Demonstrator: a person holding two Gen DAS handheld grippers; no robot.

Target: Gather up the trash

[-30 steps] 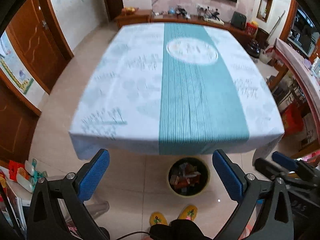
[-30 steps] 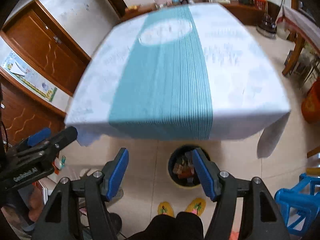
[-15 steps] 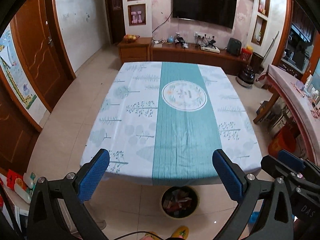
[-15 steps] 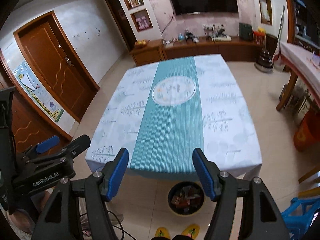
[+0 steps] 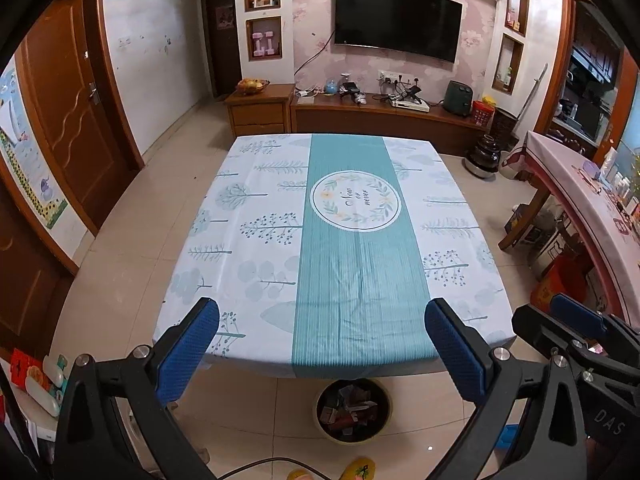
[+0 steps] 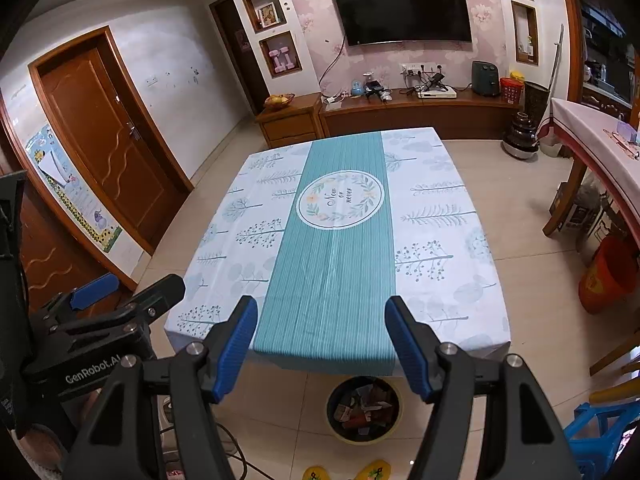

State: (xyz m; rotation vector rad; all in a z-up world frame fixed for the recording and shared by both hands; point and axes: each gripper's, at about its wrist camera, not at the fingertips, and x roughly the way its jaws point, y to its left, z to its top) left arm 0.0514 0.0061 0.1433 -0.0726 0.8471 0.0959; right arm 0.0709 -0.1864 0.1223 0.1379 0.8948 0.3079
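Note:
A round dark bin (image 5: 353, 410) (image 6: 363, 409) holding several crumpled wrappers stands on the tiled floor below the table's near edge. The table (image 5: 256, 264) (image 6: 432, 280) wears a white cloth with tree prints and a teal centre band; nothing lies on it. My left gripper (image 5: 322, 316) hangs high over the near edge, open, with nothing between its blue pads. My right gripper (image 6: 321, 312) stands open beside it, also with nothing between its pads. Each gripper shows at the edge of the other's view.
A wooden TV cabinet (image 5: 384, 118) runs along the far wall under a wall TV. A second clothed table (image 5: 580, 184) with small items stands at the right, an orange bucket (image 6: 608, 276) below it. A blue stool (image 6: 600, 432) sits at lower right. Yellow slippers (image 6: 346, 472) show at the bottom.
Both grippers have risen and tilted up, so the table has shrunk in view and the far wall and TV have come into sight. The jaws kept their openings.

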